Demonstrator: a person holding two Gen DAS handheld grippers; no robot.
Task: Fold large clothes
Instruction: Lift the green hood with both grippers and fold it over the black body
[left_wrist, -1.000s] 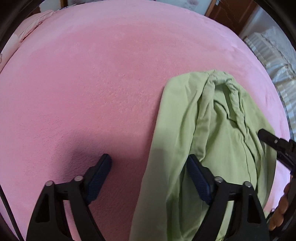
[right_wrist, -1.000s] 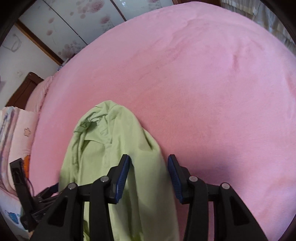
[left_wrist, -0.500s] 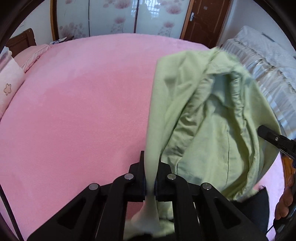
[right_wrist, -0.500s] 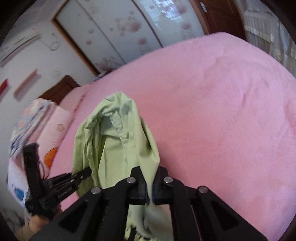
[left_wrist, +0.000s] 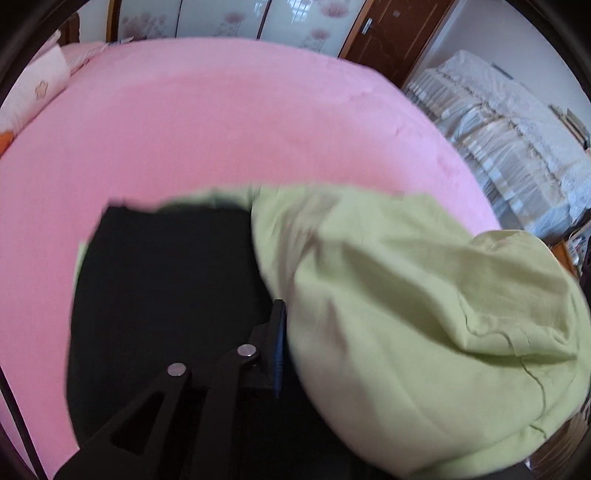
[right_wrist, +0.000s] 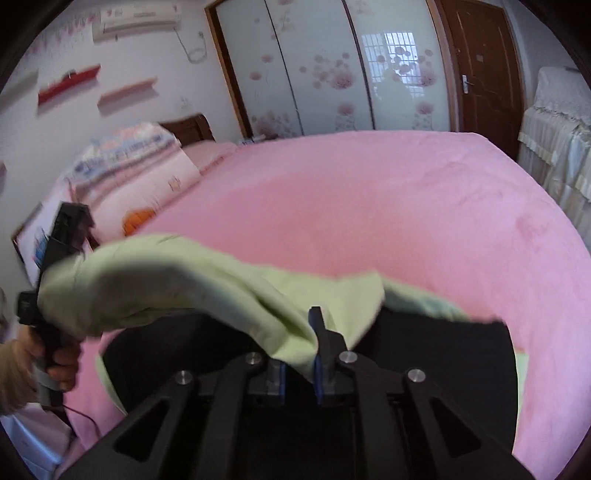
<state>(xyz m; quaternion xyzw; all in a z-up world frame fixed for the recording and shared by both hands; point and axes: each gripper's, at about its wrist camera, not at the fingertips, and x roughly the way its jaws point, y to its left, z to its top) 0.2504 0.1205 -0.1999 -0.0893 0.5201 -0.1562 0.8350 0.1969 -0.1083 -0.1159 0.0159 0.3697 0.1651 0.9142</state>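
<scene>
A light green garment (left_wrist: 424, 314) hangs lifted above the pink bed (left_wrist: 221, 129), stretched between my two grippers. My left gripper (left_wrist: 286, 350) is shut on one edge of it; the cloth billows over its right finger and hides it. My right gripper (right_wrist: 301, 354) is shut on the other edge of the garment (right_wrist: 166, 284). In the right wrist view the left gripper (right_wrist: 55, 258) shows at the far left, held by a hand, with the cloth draped from it. A black panel under the cloth hides the bed just below both grippers.
Pillows and folded bedding (right_wrist: 129, 177) lie at the head of the bed. A white covered piece of furniture (left_wrist: 517, 140) stands beside the bed. Sliding wardrobe doors (right_wrist: 314, 74) and a brown door (right_wrist: 480, 74) are at the back wall.
Both grippers, open over the garment a second ago, closed on its edges and have lifted it off the bed. The garment now hangs spread between them.
</scene>
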